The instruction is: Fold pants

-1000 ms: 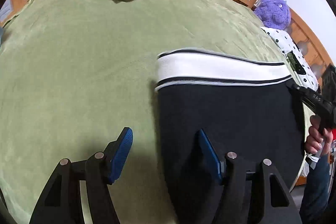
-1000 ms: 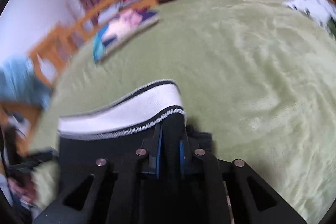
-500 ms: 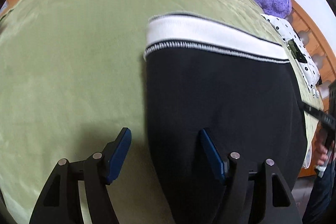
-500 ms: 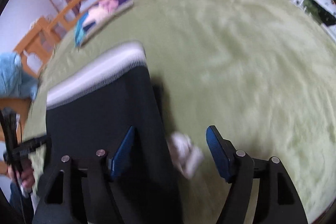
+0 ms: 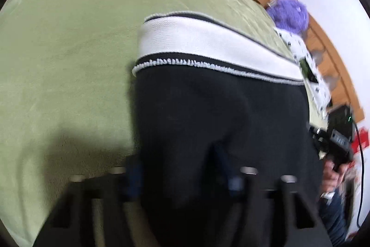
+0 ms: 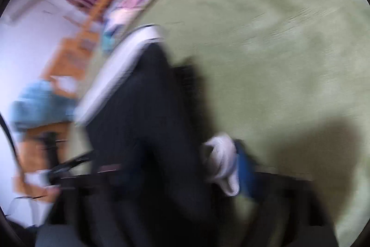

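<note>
Left gripper (image 5: 182, 174) fingers spread, straddling the black pants (image 5: 219, 112) on the bed (image 5: 69, 38); right gripper (image 6: 185, 168) fingers apart around pants fabric, blurred.

No lettering, label, brand, number or sign can be read in either view. The right gripper (image 5: 333, 142), at about four o'clock in the left wrist view, carries a small pale marking too blurred to make out. The right wrist view is smeared throughout.
</note>
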Tool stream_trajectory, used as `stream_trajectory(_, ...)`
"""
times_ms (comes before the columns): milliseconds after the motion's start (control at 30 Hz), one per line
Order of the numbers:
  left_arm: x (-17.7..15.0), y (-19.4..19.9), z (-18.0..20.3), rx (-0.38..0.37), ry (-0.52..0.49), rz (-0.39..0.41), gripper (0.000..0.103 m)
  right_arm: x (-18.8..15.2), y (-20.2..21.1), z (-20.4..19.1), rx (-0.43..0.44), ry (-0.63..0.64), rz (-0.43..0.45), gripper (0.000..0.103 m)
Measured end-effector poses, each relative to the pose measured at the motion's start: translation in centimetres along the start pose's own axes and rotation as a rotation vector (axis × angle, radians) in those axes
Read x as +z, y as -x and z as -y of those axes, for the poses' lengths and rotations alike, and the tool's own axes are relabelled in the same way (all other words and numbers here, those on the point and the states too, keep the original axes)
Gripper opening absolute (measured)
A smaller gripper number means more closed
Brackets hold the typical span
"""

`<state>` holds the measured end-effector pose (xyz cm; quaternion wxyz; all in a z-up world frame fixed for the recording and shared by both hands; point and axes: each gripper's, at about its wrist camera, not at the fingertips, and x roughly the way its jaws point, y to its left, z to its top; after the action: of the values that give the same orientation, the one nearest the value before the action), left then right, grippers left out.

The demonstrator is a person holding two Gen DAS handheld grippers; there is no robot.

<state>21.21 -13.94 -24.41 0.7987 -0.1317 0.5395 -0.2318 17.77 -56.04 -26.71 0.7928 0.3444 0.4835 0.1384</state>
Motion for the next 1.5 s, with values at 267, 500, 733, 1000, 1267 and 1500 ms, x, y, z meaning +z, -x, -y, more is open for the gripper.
stream_trajectory(267, 0.8, 6.4, -0.8, -0.1, 0.026, 0.05, 0.012, -1.6, 2.1, -3.9, -0.084, 0.002, 0.09, 0.024)
stream_trajectory(500, -0.2, 13.6, -5.6, -0.03, 0.021, 0.099, 0.012, -4.7, 0.0, -10.7, -0.017, 0.055, 0.04, 0.021)
stream_trajectory(733, -1.0, 18.7, -14.2, 0.153, 0.072, 0.121, 0.013, -9.1, -7.7, -18.3, 0.109, 0.094, -0.063, 0.021)
stream_trajectory(1000, -3.3, 16.7, -12.8, 0.304, -0.029, 0.074, 0.043, -8.8, -8.4, -16.6, -0.038, 0.114, -0.06, 0.031)
stream_trajectory(1267, -10.1, 19.6, -9.2, 0.351, -0.093, 0.114, 0.06, -14.2, -1.6, -21.8, -0.165, 0.33, 0.082, 0.034)
stream_trajectory(1500, -18.2, 15.9, -11.1, 0.263, 0.016, -0.079, 0.06, -20.9, -6.5, -19.2, -0.277, 0.351, -0.079, 0.029)
